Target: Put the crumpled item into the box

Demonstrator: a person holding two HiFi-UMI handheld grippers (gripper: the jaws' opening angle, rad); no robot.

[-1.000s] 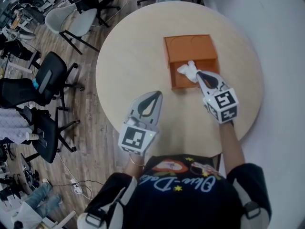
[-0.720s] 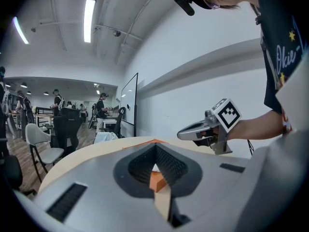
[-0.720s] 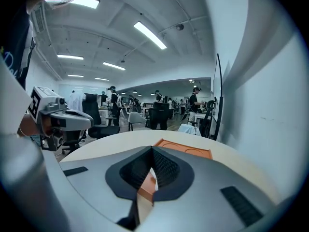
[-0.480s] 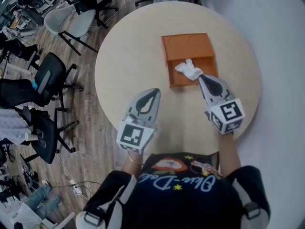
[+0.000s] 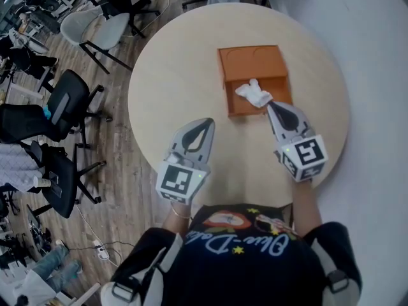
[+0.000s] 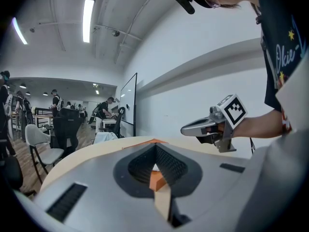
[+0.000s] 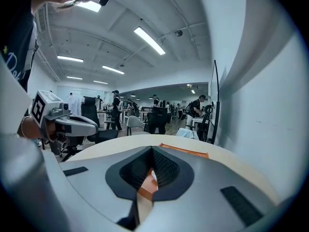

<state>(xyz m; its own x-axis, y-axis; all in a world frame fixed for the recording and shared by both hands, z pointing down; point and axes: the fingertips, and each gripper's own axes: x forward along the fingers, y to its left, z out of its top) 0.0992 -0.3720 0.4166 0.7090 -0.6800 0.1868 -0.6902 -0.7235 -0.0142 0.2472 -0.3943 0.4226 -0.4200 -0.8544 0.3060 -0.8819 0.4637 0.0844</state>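
Bench: a round, pale bench [image 5: 178, 75] fills the middle of the head view, with wooden floor [image 5: 121, 164] to its left.

Box: an orange box [image 5: 252, 61] sits on the far right part of the bench, its flat lid folded back on the far side and the open tray facing the person.

Crumpled item: the white crumpled item [image 5: 254, 93] lies inside the open tray, toward its right side, with one lobe reaching to the tray's near right corner.

Right claw: the right claw [image 5: 270, 106] points up and left at that corner of the box. Its tip is touching or just beside the edge of the crumpled item; I cannot tell which. In the right gripper view the jaws meet at the tip with nothing clamped between them. A sliver of orange box and a scrap of the white item show through the opening behind the tip.

Left claw: the left claw [image 5: 205, 122] is over bare bench, well apart from the box and to its near left. Its jaws are closed together and empty, with the orange box visible through the opening.

Surroundings: black office chairs [image 5: 67, 104] stand on the floor at the left.
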